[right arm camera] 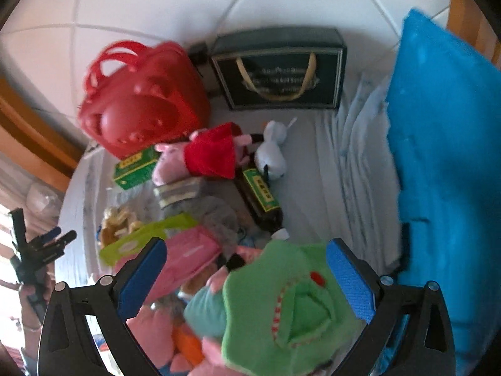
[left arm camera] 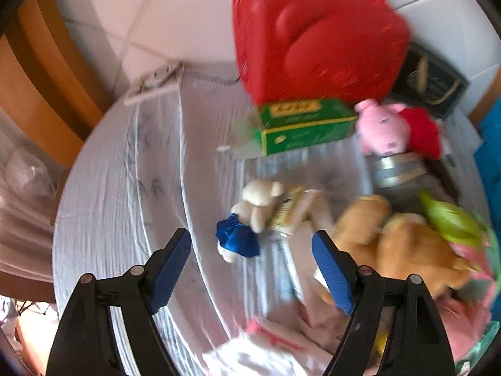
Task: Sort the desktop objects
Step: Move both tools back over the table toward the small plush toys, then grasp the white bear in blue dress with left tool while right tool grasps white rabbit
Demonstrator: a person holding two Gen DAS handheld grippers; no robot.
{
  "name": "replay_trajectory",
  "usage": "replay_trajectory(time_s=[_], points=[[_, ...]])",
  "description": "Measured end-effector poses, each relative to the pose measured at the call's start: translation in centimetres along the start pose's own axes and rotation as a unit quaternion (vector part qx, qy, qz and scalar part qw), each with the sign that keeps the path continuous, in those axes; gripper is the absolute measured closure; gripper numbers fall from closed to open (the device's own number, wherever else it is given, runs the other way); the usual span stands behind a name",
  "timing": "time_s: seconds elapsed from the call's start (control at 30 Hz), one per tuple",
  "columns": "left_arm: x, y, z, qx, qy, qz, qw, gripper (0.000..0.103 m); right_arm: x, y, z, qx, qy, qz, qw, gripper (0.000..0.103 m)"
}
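**Red basket and mixed clutter: approach stage, nothing yet lifted**

Red plastic basket (left arm camera: pixel 316 40), handled, stands at the back of the worktop (left arm camera: pixel 119 188) and serves as landmark. Directly in front of it: green carton (left arm camera: pixel 305 125). Beside the carton, on the side away from the basket: pink pig plush in red dress (left arm camera: pixel 391 128), with a grey tin (left arm camera: pixel 397 169) just in front of it. Further forward from the basket: small cream bear with blue bow (left arm camera: pixel 250 216), tan plush (left arm camera: pixel 397 238), and green and pink packets. Dark gift bag (right arm camera: pixel 278 72) stands beside the basket against the wall; blue cushion (right arm camera: pixel 444 156) beyond that.

Left hand-held gripper (left arm camera: pixel 250 263): jaws apart, empty, angled down with the cream bear between and just ahead of them. Right hand-held gripper (right arm camera: pixel 247 279): jaws apart, a green plush (right arm camera: pixel 291 307) lying between them; contact cannot be told.

Step judged: choosing first items. Next move calls for lowering onto one toy and closing. Obstruction: items overlap closely, so neighbours may be dragged along.
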State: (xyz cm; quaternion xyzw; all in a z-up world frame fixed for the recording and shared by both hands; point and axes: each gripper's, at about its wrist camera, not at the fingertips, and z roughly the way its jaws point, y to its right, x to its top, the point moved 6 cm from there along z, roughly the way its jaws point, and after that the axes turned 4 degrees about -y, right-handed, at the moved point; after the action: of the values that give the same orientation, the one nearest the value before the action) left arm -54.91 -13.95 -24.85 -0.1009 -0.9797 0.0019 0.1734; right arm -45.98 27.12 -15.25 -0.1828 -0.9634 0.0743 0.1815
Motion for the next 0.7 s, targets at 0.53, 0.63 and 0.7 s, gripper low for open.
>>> replay_trajectory(time_s=[0.53, 0.63, 0.7], points=[[-0.2, -1.1, 12.4, -0.020, -0.085, -0.004, 0.9962, 0.064, 9.8, 1.8, 14.9, -0.083, -0.064, -0.029, 0.994, 0.000], [0.0, -0.6, 12.1, -0.001, -0.083, 0.006, 0.9965, 0.070, 10.7, 3.0, 17.3, -0.066, -0.082, -0.008, 0.994, 0.000], [0.4, -0.1, 11.3, -0.003, -0.075, 0.004, 0.9972, 0.070, 10.9, 3.3, 19.0, -0.061, -0.100, -0.002, 0.993, 0.007]])
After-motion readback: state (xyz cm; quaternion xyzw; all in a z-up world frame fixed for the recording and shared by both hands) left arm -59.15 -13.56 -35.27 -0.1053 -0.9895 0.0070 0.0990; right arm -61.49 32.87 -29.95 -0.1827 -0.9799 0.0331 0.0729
